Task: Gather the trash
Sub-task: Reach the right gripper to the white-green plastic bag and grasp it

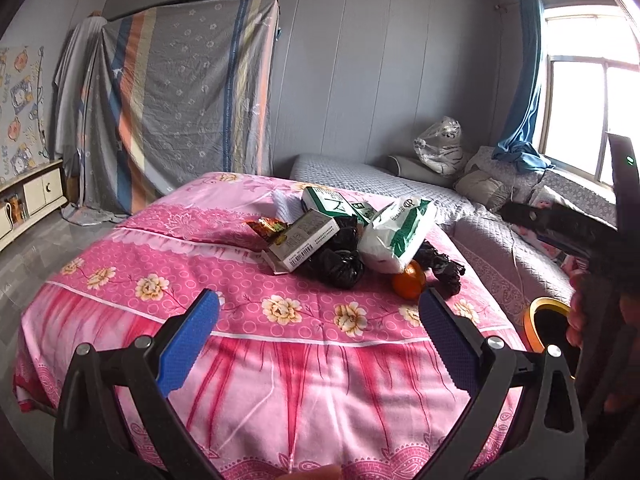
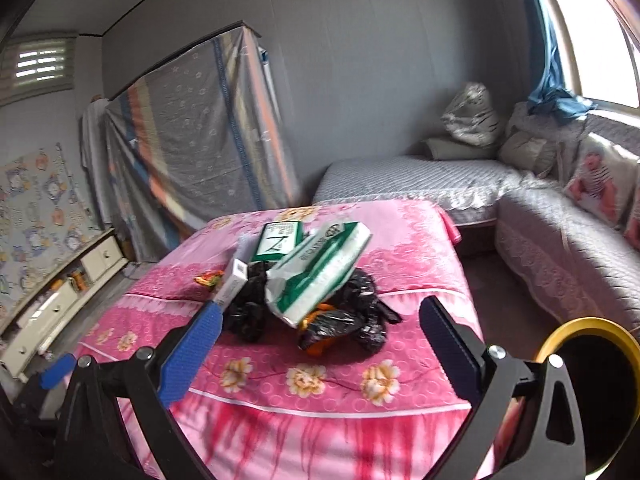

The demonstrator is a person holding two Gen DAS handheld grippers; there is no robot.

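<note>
Left gripper [image 1: 320, 328]: jaws apart, empty, over near edge of pink bedcover [image 1: 248, 360]. Right gripper [image 2: 320, 340]: jaws apart, empty. Trash pile, mid-bed, left to right: red wrapper [image 1: 266, 226], grey carton [image 1: 302, 242], black bags [image 1: 340, 260], green-white packet [image 1: 400, 232], orange [image 1: 409, 280]. The orange shows clearly only in the left view; in the right view the packet and bags cover most of it. Yellow-rimmed bin [image 2: 592, 392] far right.

Your left gripper [image 1: 320, 336] has black angular arms, silver round screws at the joints and blue dimpled pads [image 1: 188, 344]. Your right gripper [image 2: 320, 346] matches it: black frame, silver screws, blue textured pads [image 2: 192, 356].
</note>
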